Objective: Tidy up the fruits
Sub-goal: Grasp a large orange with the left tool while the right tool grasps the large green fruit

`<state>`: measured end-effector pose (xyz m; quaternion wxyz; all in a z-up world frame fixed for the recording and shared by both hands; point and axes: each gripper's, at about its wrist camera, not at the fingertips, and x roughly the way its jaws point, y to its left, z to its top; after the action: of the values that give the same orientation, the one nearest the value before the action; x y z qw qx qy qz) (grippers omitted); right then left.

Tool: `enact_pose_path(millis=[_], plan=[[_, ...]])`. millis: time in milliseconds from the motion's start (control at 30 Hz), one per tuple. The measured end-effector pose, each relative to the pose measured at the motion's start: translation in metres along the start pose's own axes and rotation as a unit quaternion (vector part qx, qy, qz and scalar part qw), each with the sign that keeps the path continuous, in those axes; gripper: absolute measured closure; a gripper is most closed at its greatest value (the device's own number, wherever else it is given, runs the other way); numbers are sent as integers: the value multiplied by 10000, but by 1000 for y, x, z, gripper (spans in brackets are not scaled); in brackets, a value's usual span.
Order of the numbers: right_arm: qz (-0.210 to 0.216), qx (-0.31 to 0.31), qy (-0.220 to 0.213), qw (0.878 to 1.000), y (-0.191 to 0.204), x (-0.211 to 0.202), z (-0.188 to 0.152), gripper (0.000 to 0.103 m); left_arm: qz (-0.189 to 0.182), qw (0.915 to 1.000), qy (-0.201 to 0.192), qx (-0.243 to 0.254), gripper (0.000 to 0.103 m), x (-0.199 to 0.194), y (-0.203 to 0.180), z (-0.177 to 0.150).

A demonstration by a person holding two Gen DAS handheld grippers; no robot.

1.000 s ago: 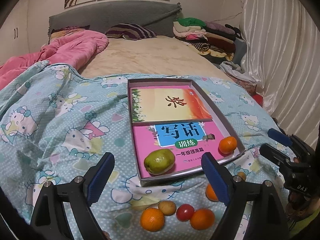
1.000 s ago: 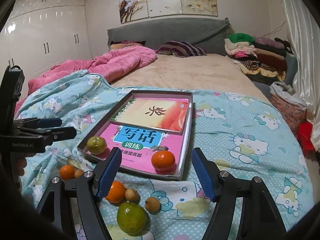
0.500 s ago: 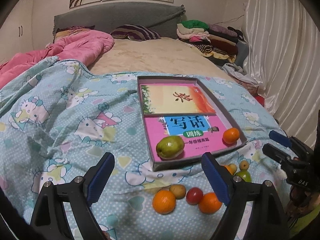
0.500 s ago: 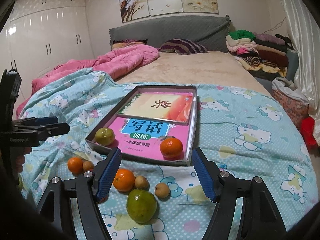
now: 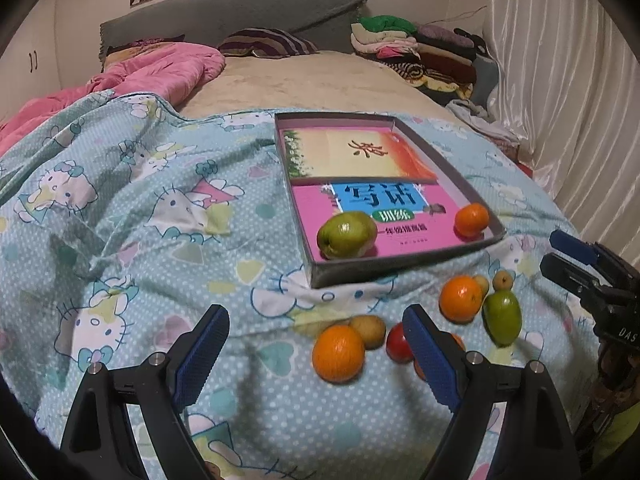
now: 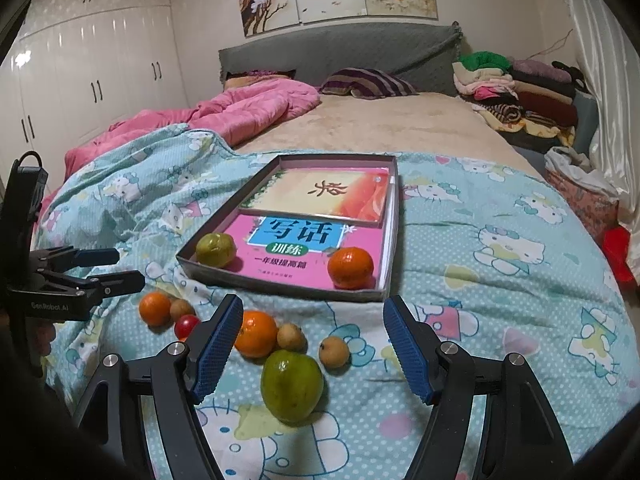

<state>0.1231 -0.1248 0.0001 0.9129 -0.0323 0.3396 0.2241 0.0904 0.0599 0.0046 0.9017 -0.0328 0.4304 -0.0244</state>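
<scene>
Green fruit (image 6: pixel 291 385) upright, long axis vertical, between spread, empty right tool (image 6: pixel 314 350) pads; left tool (image 5: pixel 316 354) agape.

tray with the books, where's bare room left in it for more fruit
Free: the pink book's front strip in the tray, between the green fruit and the orange. The upper book is bare too. Crowded: the blanket just below the tray's front wall, where loose fruit clusters near the green one.

tray (image 6: pixel 280 289): pear (image 6: pixel 215 249), orange (image 6: pixel 351 267) | loose fruits (image 6: pixel 292 385): on blanket
</scene>
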Motion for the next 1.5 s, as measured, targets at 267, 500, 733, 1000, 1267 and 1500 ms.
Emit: enact_pose_path(millis=[267,500,733,1000,1267,1500], plan=[[9,62,204,9998,3,2,-16,29,-23,9998,180,-11,15,4,1,-14],[-2,69,524,9986,8,14,-29,29,-54,9995,306,2,15,11,1,-20],[57,34,808,9967,11,25,-38,29,-150,9991,383,-35,26,17,2,-23],[210,138,1030,9944,7,39,-43,43,-235,9990,387,-25,35,21,1,-24],[293,92,1175,9926,11,56,-45,57,-259,9987,434,-9,45,28,0,-25],[327,109,1085,9935,10,52,-43,57,-362,9982,474,-9,56,35,0,-25]])
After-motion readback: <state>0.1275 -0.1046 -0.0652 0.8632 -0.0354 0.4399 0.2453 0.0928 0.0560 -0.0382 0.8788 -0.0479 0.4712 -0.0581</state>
